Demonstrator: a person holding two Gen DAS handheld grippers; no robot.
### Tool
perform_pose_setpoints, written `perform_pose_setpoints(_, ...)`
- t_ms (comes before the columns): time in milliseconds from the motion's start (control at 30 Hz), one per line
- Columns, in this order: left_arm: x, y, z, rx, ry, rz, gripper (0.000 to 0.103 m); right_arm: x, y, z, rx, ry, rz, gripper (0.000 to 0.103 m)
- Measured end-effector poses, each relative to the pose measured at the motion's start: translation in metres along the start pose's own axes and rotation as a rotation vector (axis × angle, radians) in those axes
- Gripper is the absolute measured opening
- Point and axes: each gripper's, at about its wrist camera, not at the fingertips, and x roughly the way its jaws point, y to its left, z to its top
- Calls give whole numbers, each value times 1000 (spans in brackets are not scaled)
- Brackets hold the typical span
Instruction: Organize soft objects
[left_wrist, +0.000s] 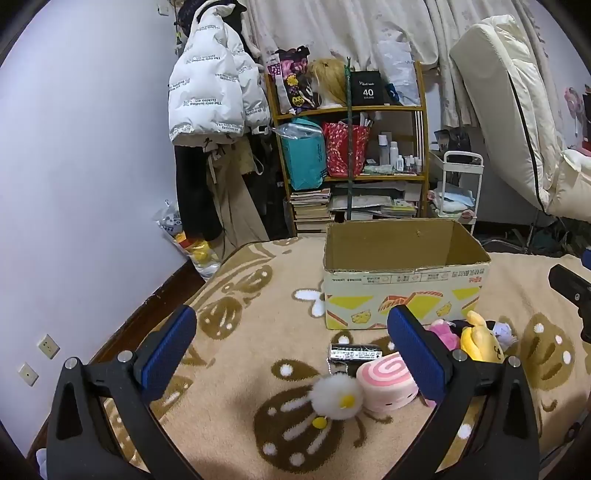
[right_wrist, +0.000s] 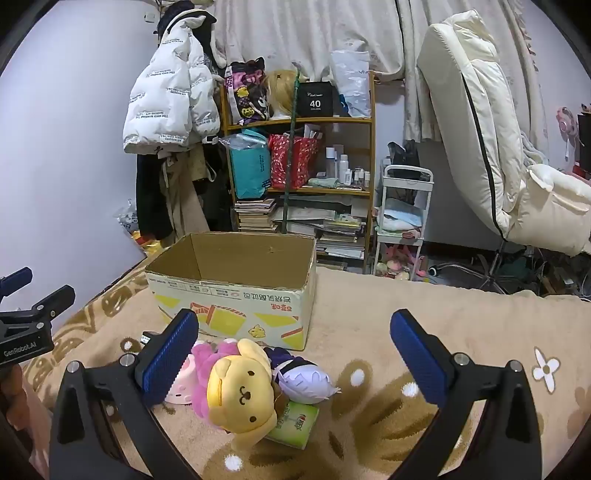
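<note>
An open, empty cardboard box (left_wrist: 402, 291) stands on the patterned blanket; it also shows in the right wrist view (right_wrist: 236, 299). In front of it lie soft toys: a white fluffy pompom (left_wrist: 338, 398), a pink swirl-roll plush (left_wrist: 388, 380), a yellow dog plush (right_wrist: 242, 387), a pink plush (right_wrist: 207, 363), a purple-white doll (right_wrist: 304, 380) and a green tissue pack (right_wrist: 293, 424). My left gripper (left_wrist: 291, 354) is open above the pompom and roll. My right gripper (right_wrist: 295, 354) is open above the yellow dog plush and the doll.
A dark cylinder (left_wrist: 354, 352) lies near the roll. The bed's left edge (left_wrist: 147, 306) drops toward the wall. Behind the bed stand a cluttered wooden shelf (left_wrist: 351, 147), hanging coats (left_wrist: 210, 92), a white trolley (right_wrist: 402, 221) and a cream chair (right_wrist: 498, 147).
</note>
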Motion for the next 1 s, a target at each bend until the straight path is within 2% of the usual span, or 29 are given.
perform_pose_setpoints(233,4,5,1,-6,3,4,102,0,-2,1,10,-8,4,103)
perform_pose_setpoints(567,-13,4,3,11,-10,6,102,-1,-4,1,17,-9,10,103)
perform_pose_setpoints(1000,-9,1,2,16,-9,10,102,-2,-4,2,17,-15,7,103)
